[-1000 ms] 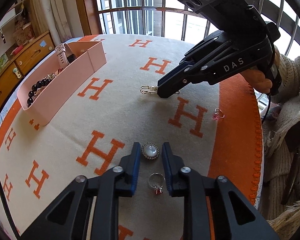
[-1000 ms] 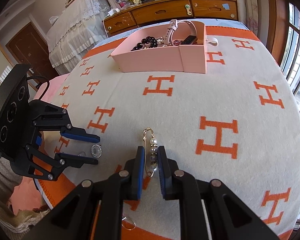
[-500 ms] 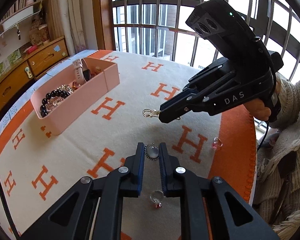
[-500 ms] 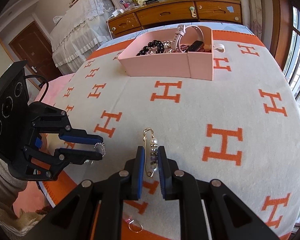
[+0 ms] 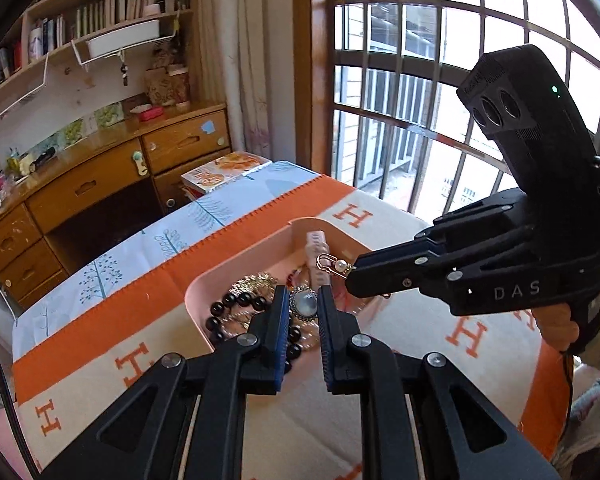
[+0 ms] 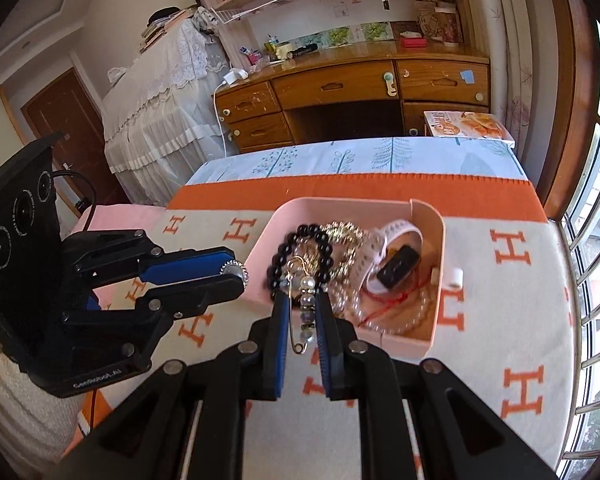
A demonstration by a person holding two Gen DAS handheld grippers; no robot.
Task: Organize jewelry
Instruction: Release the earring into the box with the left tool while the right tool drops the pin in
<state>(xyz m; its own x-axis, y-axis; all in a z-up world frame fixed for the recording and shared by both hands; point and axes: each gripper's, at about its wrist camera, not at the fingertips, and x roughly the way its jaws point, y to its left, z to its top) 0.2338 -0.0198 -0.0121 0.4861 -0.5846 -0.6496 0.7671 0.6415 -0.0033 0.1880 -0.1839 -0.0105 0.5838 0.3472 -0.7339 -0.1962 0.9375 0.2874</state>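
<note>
A woven cream blanket [image 6: 500, 320] with orange H's carries a rounded pink tray [image 6: 442, 240] of beads. Over it, the left tool [image 5: 304, 306] pinches an oval brooch [image 5: 305, 305]; the right tool [image 6: 303, 308] clamps a pearl pin [image 6: 306, 300].

Both views share tray [image 5: 236, 276] (close, downward).

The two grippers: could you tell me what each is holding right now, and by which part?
The left gripper pinches the oval brooch by its opposite edges. The right gripper clamps the beaded safety pin along its lower length, clasp end sticking out.
</note>
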